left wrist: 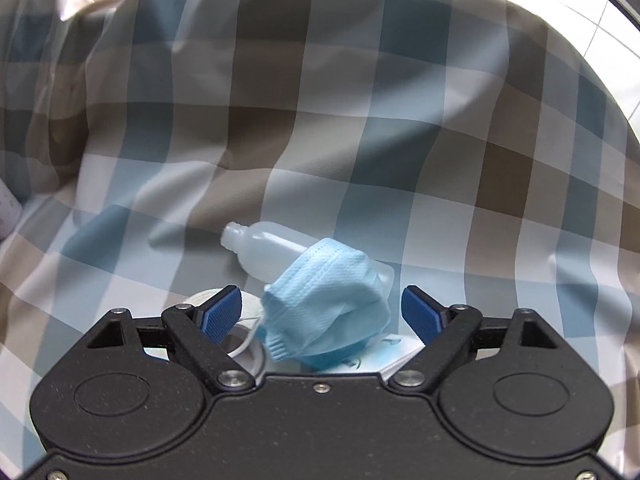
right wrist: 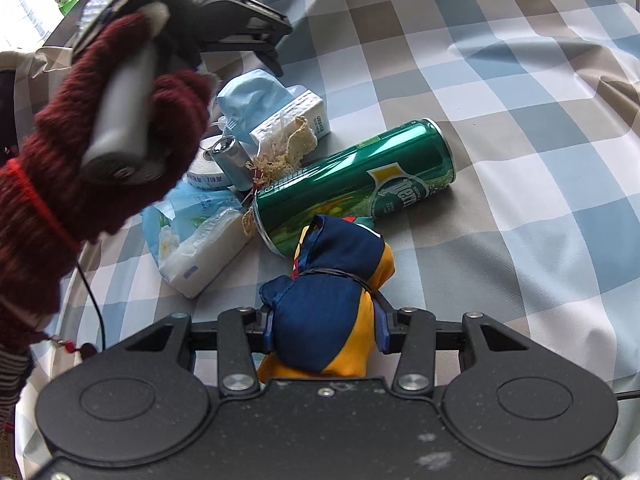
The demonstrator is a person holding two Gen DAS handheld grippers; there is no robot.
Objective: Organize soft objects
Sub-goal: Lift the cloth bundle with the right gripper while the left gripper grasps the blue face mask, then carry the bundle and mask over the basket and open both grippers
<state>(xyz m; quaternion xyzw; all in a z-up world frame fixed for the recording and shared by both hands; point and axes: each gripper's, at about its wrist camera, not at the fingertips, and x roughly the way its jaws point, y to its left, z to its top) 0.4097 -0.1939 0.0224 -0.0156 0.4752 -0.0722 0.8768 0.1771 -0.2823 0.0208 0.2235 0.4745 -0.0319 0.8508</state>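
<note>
- Nearest the right wrist camera, the right tool (right wrist: 324, 334) is closed narrowly on a blue-and-yellow fabric bundle (right wrist: 334, 312), its blue pads pressing into the cloth on both sides.
- That bundle sits just in front of the green can (right wrist: 356, 186), which lies on its side on the checked tabletop cloth (right wrist: 520, 128).
- Left of the green can lie a tissue pack (right wrist: 204, 256), a roll of tape (right wrist: 204, 168) and a small white carton (right wrist: 296, 120); the blue face mask (left wrist: 326, 294) lies beyond those, touching a clear plastic bottle (left wrist: 260, 246).
- Judged step: one soft item is gripped by the right tool, and the mask seems the next soft item.
- Left tool (left wrist: 322, 312) stands wide, its pads either side of the mask and not pressing on it; nothing is held.
- Next move likely calls for lowering and closing on the mask alone, clear of the bottle.
- A hand in a dark red knit glove (right wrist: 120, 128) grips the left tool's handle, angled downward left of the green can.
</note>
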